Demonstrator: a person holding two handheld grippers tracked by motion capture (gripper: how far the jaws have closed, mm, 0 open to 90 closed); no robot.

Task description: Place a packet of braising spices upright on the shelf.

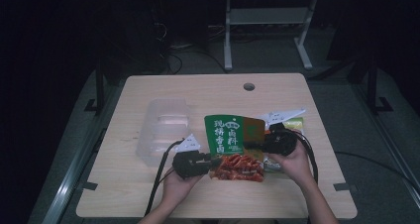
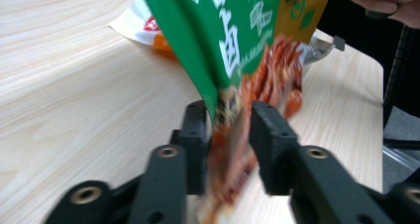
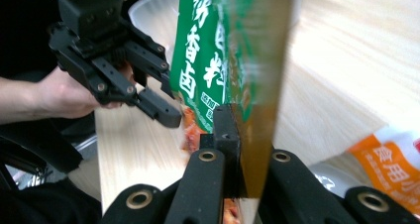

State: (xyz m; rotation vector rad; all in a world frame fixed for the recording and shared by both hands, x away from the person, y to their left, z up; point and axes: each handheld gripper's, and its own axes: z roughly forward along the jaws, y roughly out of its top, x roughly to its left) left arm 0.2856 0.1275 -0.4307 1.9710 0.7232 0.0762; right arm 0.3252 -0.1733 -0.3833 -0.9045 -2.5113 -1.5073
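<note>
Pinching the green bag (image 1: 233,147) | left gripper (image 1: 212,163) is clamping its lower corner between both jaws | right gripper (image 1: 252,144) is squeezing its opposite edge, jaws closed on it | bag is hanging stretched between the two grippers, above the table (image 1: 148,194) | clear tub (image 1: 163,127) is sitting beyond the left gripper | orange packet (image 3: 391,159) is lying just behind the right gripper

The person's left hand (image 1: 174,183) comes in from the bottom edge holding the black two-jaw left gripper (image 1: 214,162), its jaws pointing right and closed on the green printed food pouch (image 1: 233,147); the right hand (image 1: 292,159) grips the black right gripper (image 1: 246,144), jaws pointing left, clamped on the pouch's opposite edge; both forearms angle inward.
</note>
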